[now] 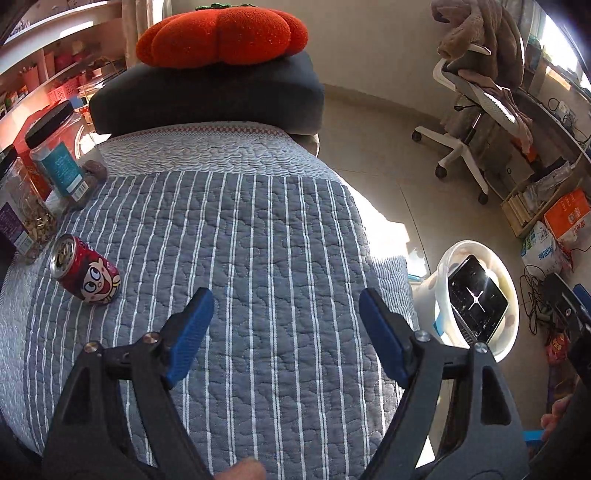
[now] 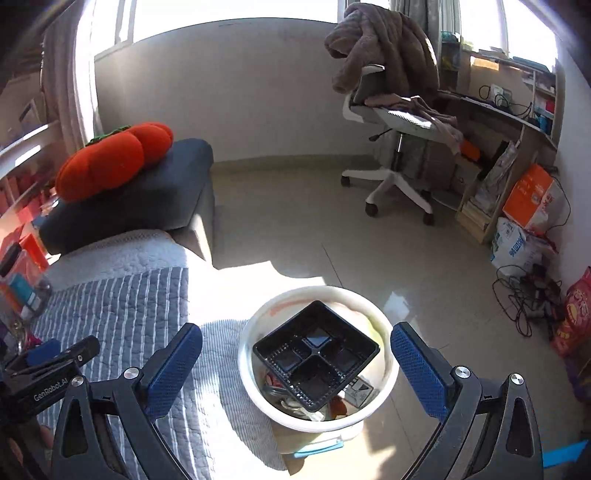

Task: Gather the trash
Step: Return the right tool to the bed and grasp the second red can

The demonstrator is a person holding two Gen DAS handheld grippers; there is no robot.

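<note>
A red drink can (image 1: 85, 270) with a cartoon face lies on its side on the striped grey quilt (image 1: 258, 229), at the left. My left gripper (image 1: 286, 299) is open and empty above the quilt, to the right of the can. A white bin (image 2: 317, 417) stands on the floor beside the bed; a black plastic tray (image 2: 316, 354) and other scraps lie in it. The bin also shows in the left wrist view (image 1: 443, 266). My right gripper (image 2: 295, 339) is open and empty, right above the bin.
Clear jars (image 1: 55, 162) with dark lids stand at the quilt's left edge. A dark cushion (image 1: 207, 96) with an orange pumpkin pillow (image 1: 221, 33) lies at the far end. An office chair (image 2: 391, 122), boxes (image 2: 528, 195) and cables (image 2: 524, 295) stand on the floor at the right.
</note>
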